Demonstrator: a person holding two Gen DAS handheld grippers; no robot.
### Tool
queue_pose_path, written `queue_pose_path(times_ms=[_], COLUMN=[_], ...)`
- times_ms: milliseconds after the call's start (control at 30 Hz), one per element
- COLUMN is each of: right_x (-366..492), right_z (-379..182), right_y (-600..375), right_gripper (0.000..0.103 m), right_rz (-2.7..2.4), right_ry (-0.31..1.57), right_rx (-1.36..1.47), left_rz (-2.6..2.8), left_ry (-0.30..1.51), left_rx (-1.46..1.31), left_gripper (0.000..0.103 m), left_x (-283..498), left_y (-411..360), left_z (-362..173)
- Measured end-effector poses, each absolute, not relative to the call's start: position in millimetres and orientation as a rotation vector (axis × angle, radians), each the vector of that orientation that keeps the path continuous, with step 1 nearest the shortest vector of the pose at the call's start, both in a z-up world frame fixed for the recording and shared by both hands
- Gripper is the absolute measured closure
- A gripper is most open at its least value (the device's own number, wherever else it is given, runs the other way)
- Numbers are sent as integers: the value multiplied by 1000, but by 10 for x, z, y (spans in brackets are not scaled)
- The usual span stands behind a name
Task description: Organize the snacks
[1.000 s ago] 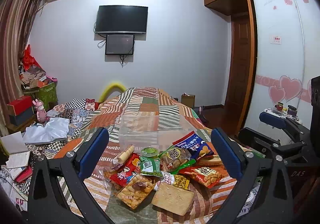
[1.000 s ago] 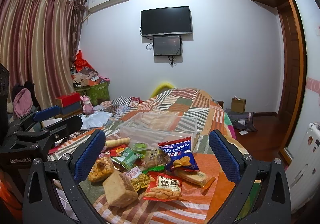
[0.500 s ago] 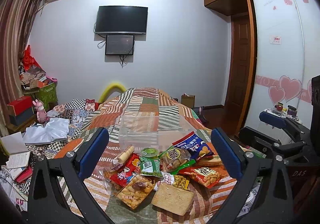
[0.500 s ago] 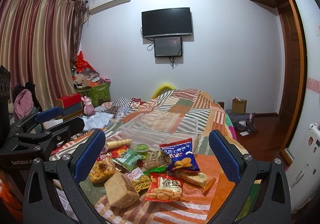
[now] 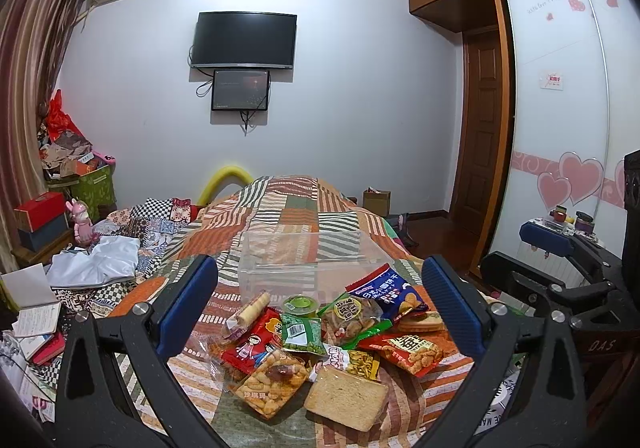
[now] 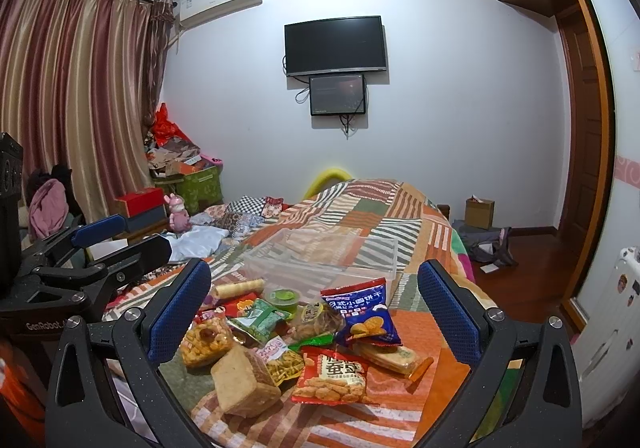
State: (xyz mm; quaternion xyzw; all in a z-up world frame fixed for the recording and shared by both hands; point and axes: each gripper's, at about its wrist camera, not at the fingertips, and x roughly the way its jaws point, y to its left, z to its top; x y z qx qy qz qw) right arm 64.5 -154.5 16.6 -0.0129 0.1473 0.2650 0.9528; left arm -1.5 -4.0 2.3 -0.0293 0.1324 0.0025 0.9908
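A pile of snack packets lies on the patchwork bedspread: a blue chips bag (image 5: 386, 290) (image 6: 366, 312), a red-orange bag (image 5: 408, 350) (image 6: 332, 378), a wrapped bread slice (image 5: 346, 396) (image 6: 244, 382), a green packet (image 5: 302, 336), a green jelly cup (image 5: 301, 304) (image 6: 282, 296) and a wafer roll (image 5: 248, 310). An empty clear plastic box (image 5: 304, 260) (image 6: 324, 256) stands just behind the pile. My left gripper (image 5: 320, 312) and right gripper (image 6: 314, 308) are both open and empty, held above the near side of the pile.
The other gripper shows at the right edge of the left wrist view (image 5: 560, 272) and at the left edge of the right wrist view (image 6: 80, 264). Clothes, books and boxes (image 5: 60, 268) clutter the bed's left side. A wardrobe (image 5: 560, 128) stands at the right.
The right wrist view has tilted slightly, so the scene sits a little lower. The left gripper and the snacks have not visibly moved.
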Motion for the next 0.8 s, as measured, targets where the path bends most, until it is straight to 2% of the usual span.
queue_pose_path(times_ms=[800], right_x=[667], right_z=[130], right_y=[-1527], right_gripper=[0], right_rz=[543], right_ry=[308], right_rx=[-20], left_rz=[0], left_ry=[272], left_rx=[-60], left_gripper=[0], left_x=[1], left_y=[-37], left_z=[11])
